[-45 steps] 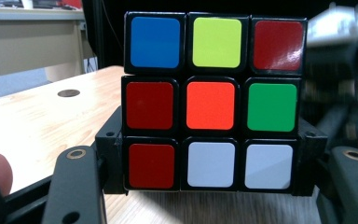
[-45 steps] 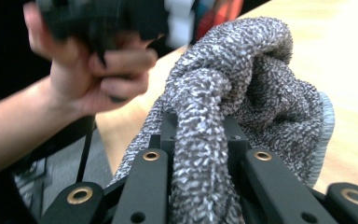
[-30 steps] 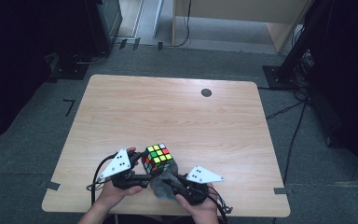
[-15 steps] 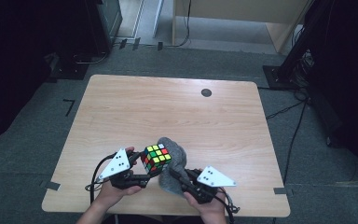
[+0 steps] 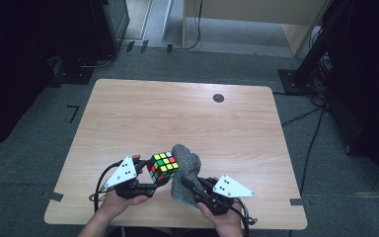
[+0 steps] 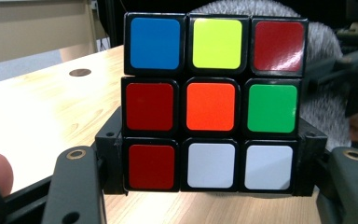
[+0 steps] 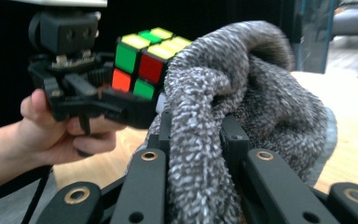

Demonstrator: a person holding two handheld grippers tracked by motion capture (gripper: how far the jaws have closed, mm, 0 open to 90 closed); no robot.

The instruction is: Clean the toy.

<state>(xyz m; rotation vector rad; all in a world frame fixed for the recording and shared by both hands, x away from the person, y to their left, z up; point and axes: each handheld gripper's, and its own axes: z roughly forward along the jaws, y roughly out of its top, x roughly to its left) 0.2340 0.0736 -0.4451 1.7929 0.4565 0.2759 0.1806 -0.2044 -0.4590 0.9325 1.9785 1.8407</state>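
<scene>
Change, left: my left gripper (image 5: pixel 154 183) holds its place from a second ago, clamped on the cube (image 5: pixel 164 166) just above the counter (image 5: pixel 143 113) near its front edge.
Change, right: a second ago the cloth (image 5: pixel 185 177) lay low, bunched under the cube's right side; now I have drawn my right gripper (image 5: pixel 186 183) back a little and the cloth stands up against the cube's right face, reaching near its top.
Meaning: I judge this to be a wiping stroke, the left side steadying the cube while the right rubs one face; other faces look not yet covered, so I would expect to turn the cube.
Left gripper state: jaws pressed on the cube's two sides, low on its bottom row, as the left gripper view shows.
Cube (image 6: pixel 212 102): the face toward that camera reads blue, yellow, dark red; red, orange, green; red, white, white. Black frame, glossy stickers, scrambled. It sits slightly tilted in the high view.
Cube from the right (image 7: pixel 142 58): yellow and green on top, green, red and orange on the side, with the cloth touching its near corner.
Right gripper state: jaws pinching a thick fold of cloth (image 7: pixel 242 112).
Cloth: grey, knitted, soft, draped in a hump.
</scene>
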